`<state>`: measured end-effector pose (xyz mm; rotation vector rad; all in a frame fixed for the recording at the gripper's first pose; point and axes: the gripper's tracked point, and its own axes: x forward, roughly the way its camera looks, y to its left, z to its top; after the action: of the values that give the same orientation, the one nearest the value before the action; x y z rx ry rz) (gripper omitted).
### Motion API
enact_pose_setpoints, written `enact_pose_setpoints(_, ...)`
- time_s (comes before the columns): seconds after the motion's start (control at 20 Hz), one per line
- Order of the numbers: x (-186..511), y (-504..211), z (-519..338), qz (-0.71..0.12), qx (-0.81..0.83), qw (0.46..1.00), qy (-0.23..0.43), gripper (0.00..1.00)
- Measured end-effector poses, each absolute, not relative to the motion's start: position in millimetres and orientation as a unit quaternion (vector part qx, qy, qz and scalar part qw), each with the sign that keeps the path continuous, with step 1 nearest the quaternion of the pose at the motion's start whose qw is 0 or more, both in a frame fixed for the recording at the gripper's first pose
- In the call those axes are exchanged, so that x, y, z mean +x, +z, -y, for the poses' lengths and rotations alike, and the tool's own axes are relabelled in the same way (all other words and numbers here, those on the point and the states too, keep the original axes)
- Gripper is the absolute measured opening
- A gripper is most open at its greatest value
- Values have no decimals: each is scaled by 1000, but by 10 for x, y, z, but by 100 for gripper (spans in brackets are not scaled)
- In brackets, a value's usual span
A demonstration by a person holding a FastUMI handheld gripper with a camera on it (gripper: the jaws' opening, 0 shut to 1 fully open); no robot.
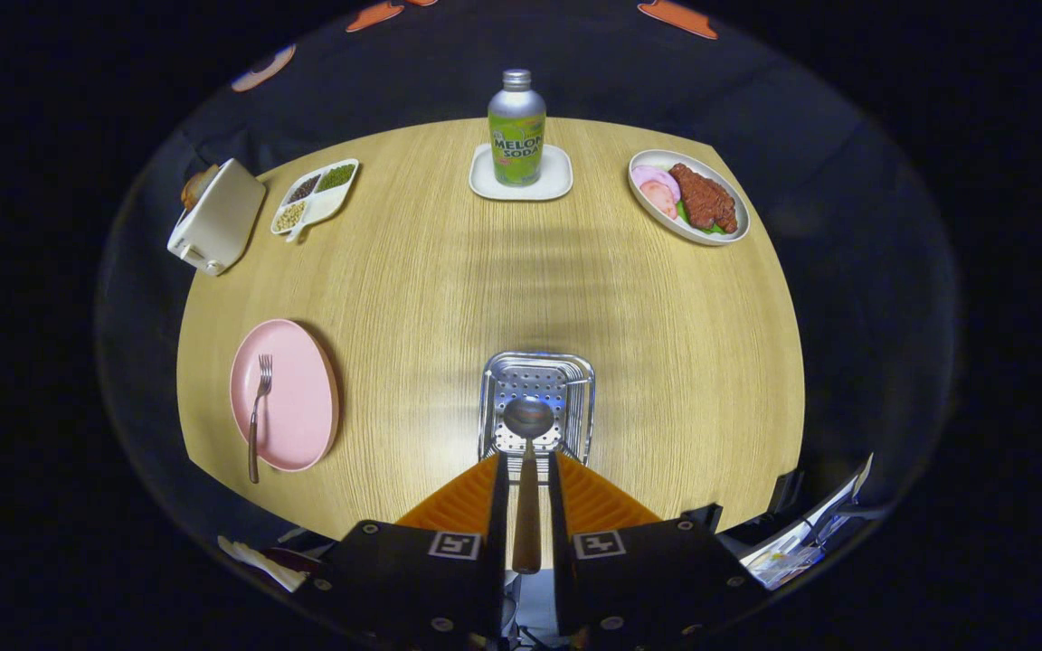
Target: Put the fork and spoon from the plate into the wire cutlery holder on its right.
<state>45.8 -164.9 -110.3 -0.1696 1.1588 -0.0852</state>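
We observe the tool (527, 470) with its two fingers drawn in on the wooden handle of the spoon (528, 452), one finger pressing on each side of it. The spoon runs straight ahead from the fingers, and its bowl sits over the open top of the wire cutlery holder (536, 402), which stands on the desk (503, 280) just ahead of the fingertips. We cannot tell whether the bowl touches the holder's perforated bottom or hangs above it.

To the left of the tool, well apart from the holder, lies the pink plate (286, 395). The fork (258, 414) rests on it, tines pointing away from the tool, its handle reaching past the plate's near rim.

Beyond the holder, at the far side of the desk, we note a soda bottle (516, 128) standing upright on a small white tray (521, 174). To the far right sits a white dish of meat and sliced ham (689, 197). To the far left we record a divided white dish of beans (315, 197) and, beside it, a cream toaster (215, 217) with bread in its slot.
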Motion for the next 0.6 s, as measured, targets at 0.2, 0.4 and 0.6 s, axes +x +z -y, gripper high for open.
enact_pose_setpoints(0.2,480,-827,1459,-488,-79,868,-32,66)
enact_pose_setpoints(0.4,445,-572,1137,-416,-83,905,-18,99)
enact_pose_setpoints(0.6,411,-483,700,-345,-72,936,-2,98)
